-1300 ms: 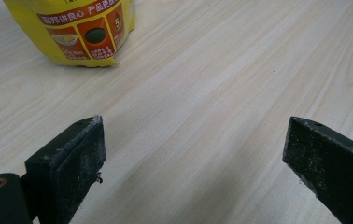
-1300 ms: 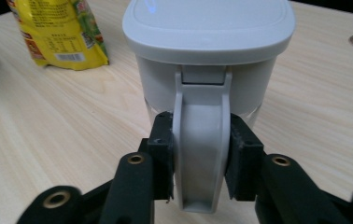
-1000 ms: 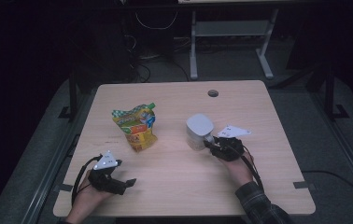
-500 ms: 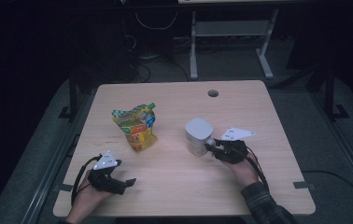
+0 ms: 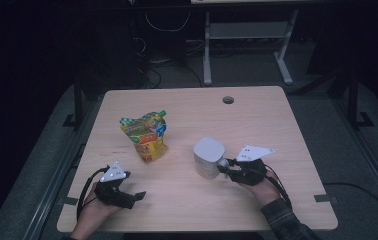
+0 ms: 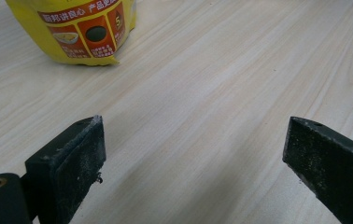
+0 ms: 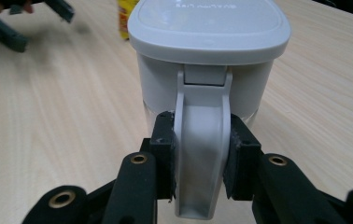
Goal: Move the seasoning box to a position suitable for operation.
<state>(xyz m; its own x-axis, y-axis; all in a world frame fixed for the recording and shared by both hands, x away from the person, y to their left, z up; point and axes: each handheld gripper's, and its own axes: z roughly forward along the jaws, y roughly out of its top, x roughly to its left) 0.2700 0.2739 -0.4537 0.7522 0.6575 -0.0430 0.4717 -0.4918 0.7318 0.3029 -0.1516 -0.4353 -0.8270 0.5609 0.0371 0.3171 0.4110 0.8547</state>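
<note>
the right gripper was clamped on the upright handle of the white jug, which stood straight ahead of its jaws. the left gripper rested spread and empty, the yellow pouch ahead of it, well apart from the jug.

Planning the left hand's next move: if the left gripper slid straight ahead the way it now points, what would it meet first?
Probably bare table. The open left gripper aims past the yellow snack bag, which sits left of its line. Farther on, depth is unclear.
</note>
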